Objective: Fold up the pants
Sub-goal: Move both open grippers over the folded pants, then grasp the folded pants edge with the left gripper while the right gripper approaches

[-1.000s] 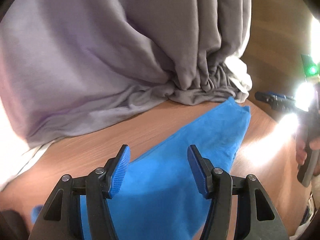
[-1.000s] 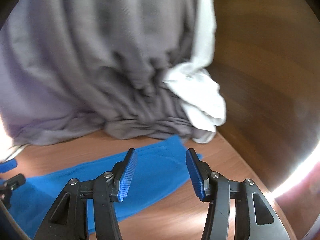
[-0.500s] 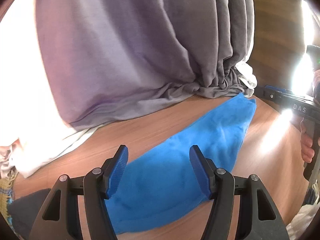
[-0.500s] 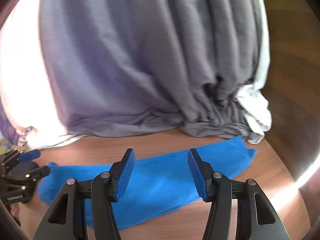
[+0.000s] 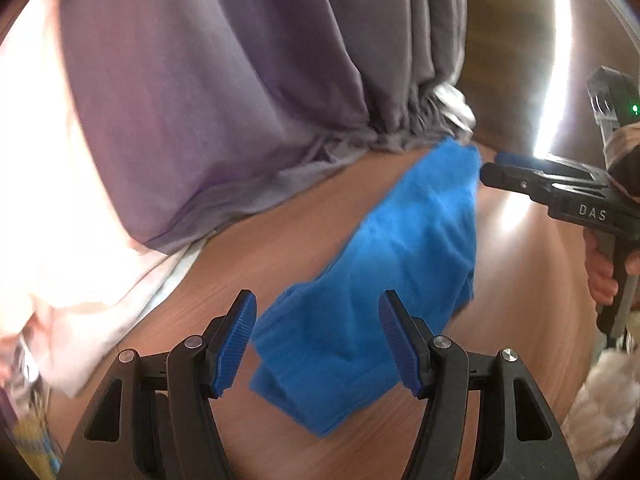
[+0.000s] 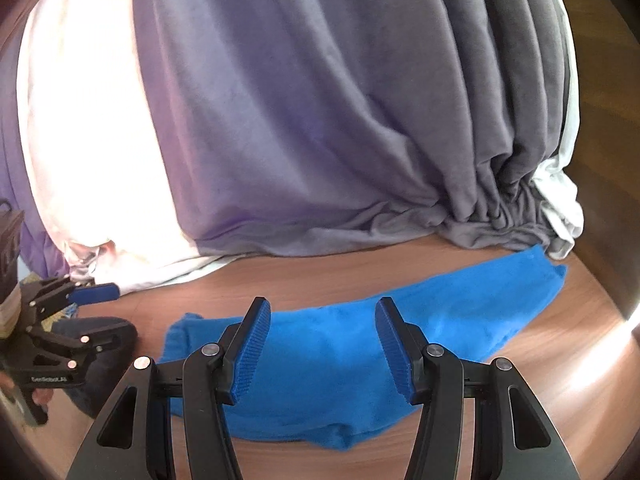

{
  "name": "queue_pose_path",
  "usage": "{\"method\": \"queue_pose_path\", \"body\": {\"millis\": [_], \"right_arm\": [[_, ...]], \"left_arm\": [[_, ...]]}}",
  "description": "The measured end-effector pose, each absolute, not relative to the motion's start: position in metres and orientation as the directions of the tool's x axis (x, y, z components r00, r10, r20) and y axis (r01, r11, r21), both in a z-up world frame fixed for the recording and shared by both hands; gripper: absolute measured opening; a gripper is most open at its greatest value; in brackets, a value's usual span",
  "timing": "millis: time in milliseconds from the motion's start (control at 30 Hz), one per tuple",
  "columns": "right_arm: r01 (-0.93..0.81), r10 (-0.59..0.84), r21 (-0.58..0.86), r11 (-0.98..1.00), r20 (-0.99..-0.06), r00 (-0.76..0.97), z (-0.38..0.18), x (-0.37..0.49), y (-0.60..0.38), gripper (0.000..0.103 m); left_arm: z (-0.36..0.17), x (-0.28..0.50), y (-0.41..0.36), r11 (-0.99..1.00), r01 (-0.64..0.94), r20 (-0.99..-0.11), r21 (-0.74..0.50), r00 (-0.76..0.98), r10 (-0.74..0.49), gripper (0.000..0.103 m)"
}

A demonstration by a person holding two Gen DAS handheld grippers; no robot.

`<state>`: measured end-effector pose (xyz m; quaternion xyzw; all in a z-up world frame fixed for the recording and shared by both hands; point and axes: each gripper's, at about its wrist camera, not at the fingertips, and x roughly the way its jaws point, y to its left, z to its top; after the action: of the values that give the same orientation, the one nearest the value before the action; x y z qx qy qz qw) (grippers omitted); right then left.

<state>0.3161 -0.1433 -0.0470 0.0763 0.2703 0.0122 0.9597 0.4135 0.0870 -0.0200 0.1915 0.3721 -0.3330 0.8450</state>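
Pants (image 6: 352,356) (bright blue, already doubled into a long strip) lay flat on the wood floor (image 6: 560,392), running from near the left gripper toward the right end of the grey sheet (image 6: 320,120). Narrow end of the strip just touched the bunched grey fabric and a white sheet (image 6: 560,196) beside it. Wide end sat closer to both cameras, with a rumpled fold along its near edge.

Left gripper (image 5: 318,340) hung above the wide end of the pants, jaws spread wide, nothing between them, blue pads clear of the cloth. In the right view it showed at the far left (image 6: 86,316), jaws parted as well.

Right gripper (image 6: 322,350) hovered over the middle of the strip, jaws wide apart and empty. In the left view it appeared at the right edge (image 5: 500,164), tip near the narrow end of the pants; contact could not be told (frame blurred). A hand (image 5: 604,280) gripped its handle.

Sunlit white bedding (image 5: 60,240) hung at the left, grey sheet draped over it down to the floor.
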Motion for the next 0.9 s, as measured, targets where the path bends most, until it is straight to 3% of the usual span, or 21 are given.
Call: {"method": "queue_pose_path", "body": {"millis": [433, 900], "right_arm": [[0.095, 0.050, 0.199, 0.975, -0.619, 0.784, -0.096, 0.361, -0.076, 0.055], [0.110, 0.049, 0.180, 0.977, -0.700, 0.712, -0.127, 0.390, -0.051, 0.055]], "left_arm": [[-0.070, 0.495, 0.107, 0.485, 0.871, -0.839, -0.085, 0.201, -0.507, 0.062], [-0.118, 0.532, 0.077, 0.214, 0.938, -0.863, -0.274, -0.142, -0.485, 0.062]]}}
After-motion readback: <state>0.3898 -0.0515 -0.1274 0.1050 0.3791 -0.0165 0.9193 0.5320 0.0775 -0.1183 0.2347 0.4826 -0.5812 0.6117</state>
